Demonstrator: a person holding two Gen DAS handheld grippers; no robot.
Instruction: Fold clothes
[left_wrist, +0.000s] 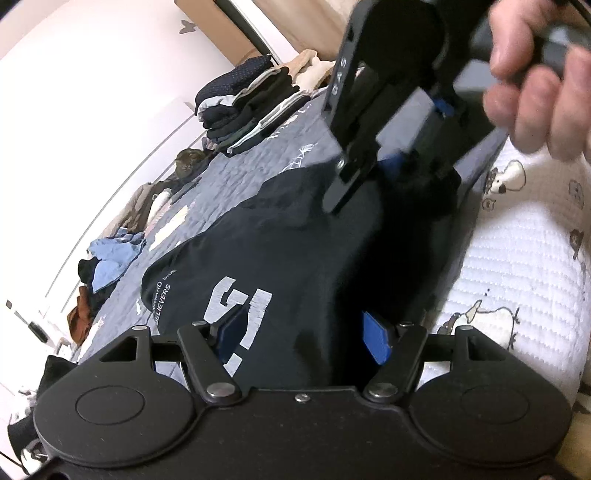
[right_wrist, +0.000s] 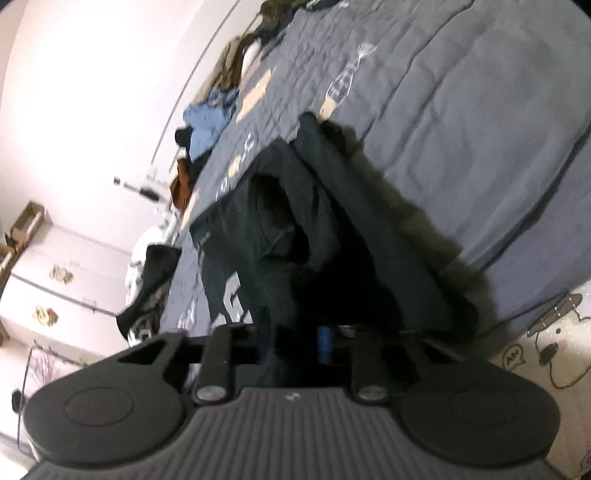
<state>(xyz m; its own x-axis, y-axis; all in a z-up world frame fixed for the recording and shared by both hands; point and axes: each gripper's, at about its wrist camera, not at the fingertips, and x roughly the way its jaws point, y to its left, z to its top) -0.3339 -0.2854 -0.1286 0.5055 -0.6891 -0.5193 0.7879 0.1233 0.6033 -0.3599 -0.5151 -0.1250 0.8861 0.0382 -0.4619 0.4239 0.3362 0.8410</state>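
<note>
Covering bed, grey quilt (right_wrist: 480, 122), white wall (right_wrist: 92, 92)

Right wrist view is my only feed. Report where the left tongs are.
Observer: The left tongs sit at the near edge of the navy T-shirt, pads apart with fabric between them. I cannot tell whether they grip it.
Operator: Describe my right tongs from outside.
Observer: The right tongs pinch the shirt's far end, with the person's hand on the handle.
Operator: Find me the finished pile.
Observer: A stack of folded clothes sits on the grey bedspread beyond the shirt.
</note>
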